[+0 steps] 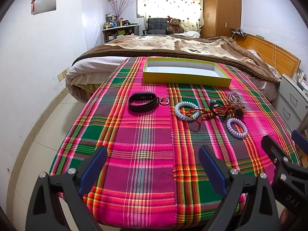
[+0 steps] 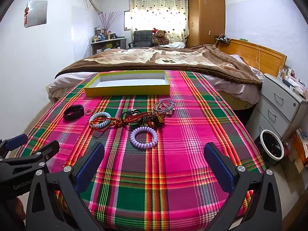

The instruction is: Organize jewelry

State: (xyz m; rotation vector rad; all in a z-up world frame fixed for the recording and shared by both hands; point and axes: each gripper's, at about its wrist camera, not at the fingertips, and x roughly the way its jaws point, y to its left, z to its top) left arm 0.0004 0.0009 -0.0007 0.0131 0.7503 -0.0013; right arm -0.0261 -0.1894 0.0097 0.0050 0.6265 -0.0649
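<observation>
A yellow-green open box (image 1: 184,79) (image 2: 127,91) with a white inside sits empty at the far side of the plaid cloth. In front of it lie a black wristband (image 1: 143,102) (image 2: 73,112), a small ring (image 1: 164,101) (image 2: 89,111), a pale blue coil bracelet (image 1: 187,111) (image 2: 100,121), a tangle of red cords and beads (image 1: 221,110) (image 2: 146,118), silver bangles (image 1: 234,97) (image 2: 164,105) and a purple coil bracelet (image 1: 237,128) (image 2: 144,137). My left gripper (image 1: 153,165) and my right gripper (image 2: 154,161) are open and empty, near the cloth's front edge.
The plaid cloth (image 1: 146,146) covers a table at the foot of a bed with a brown blanket (image 1: 173,44). A grey drawer unit (image 2: 279,104) and a round bin (image 2: 271,147) stand at the right. The right gripper shows at the right edge in the left wrist view (image 1: 284,154).
</observation>
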